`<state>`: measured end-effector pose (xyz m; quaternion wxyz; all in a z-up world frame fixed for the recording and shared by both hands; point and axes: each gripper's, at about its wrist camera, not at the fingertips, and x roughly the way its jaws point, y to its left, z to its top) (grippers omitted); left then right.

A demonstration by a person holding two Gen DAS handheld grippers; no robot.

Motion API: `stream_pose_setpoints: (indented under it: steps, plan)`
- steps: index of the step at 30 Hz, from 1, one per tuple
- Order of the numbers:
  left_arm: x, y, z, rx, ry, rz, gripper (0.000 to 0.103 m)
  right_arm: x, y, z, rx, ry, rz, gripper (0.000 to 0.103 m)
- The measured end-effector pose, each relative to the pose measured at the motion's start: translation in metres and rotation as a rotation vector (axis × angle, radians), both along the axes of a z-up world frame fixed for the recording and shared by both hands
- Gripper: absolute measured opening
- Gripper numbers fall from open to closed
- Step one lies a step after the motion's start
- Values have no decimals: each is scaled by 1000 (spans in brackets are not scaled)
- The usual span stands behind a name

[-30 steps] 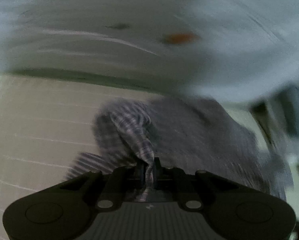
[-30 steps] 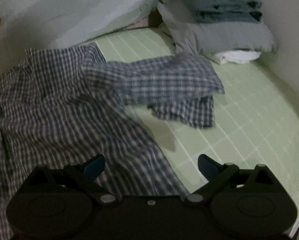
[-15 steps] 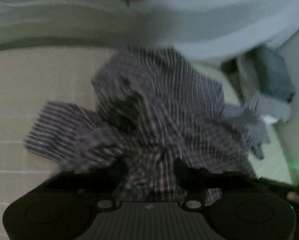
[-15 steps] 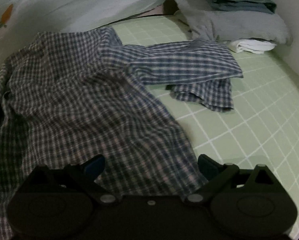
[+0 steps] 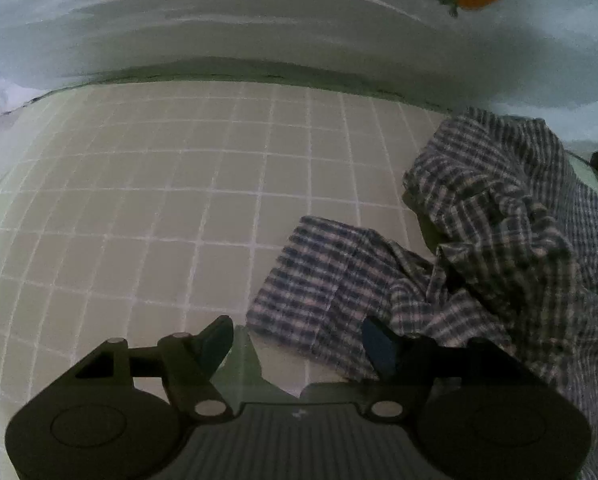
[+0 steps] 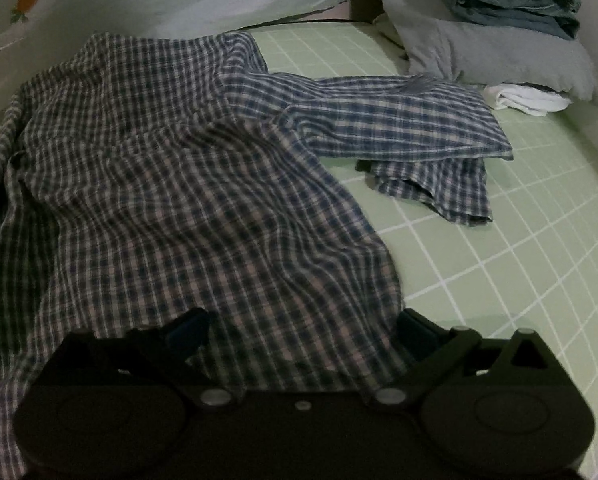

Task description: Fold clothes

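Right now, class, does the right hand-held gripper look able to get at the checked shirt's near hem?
Probably yes: the right hand-held gripper is open, with the checked shirt lying between its fingers and nothing on top.

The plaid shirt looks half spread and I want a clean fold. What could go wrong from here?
1. The right sleeve lies doubled over itself; folding now could trap that bunching.
2. The right tool straddles the rumpled hem of the plaid shirt and may pinch several layers.
3. The left tool is open beside the left sleeve, holding nothing.
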<state>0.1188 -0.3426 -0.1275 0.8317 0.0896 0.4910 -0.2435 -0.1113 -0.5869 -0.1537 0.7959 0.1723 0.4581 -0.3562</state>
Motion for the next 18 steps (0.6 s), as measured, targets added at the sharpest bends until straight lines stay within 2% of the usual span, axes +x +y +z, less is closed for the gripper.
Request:
stream_pose_setpoints:
  steps: [2, 3, 6, 7, 8, 13, 18]
  plan:
    - [1, -2, -2, 5, -7, -16, 69, 0, 0, 0, 2, -4, -8, 103]
    - [1, -3, -3, 7, -11, -24, 64, 0, 0, 0, 1, -6, -10, 103]
    - [3, -7, -7, 14, -21, -49, 39, -1, 2, 0, -5, -7, -13, 103]
    - [3, -8, -8, 16, -25, -57, 25, -1, 3, -1, -5, -8, -15, 103]
    - [4, -8, -8, 18, -28, -63, 16, -1, 3, -1, -5, -9, -16, 103]
    - [16, 30, -3, 30, -35, 5, 14, 0, 4, -1, -6, -9, -21, 103]
    - [49, 108, 5, 84, -59, 189, 14, -1, 3, -2, -15, -12, -22, 103]
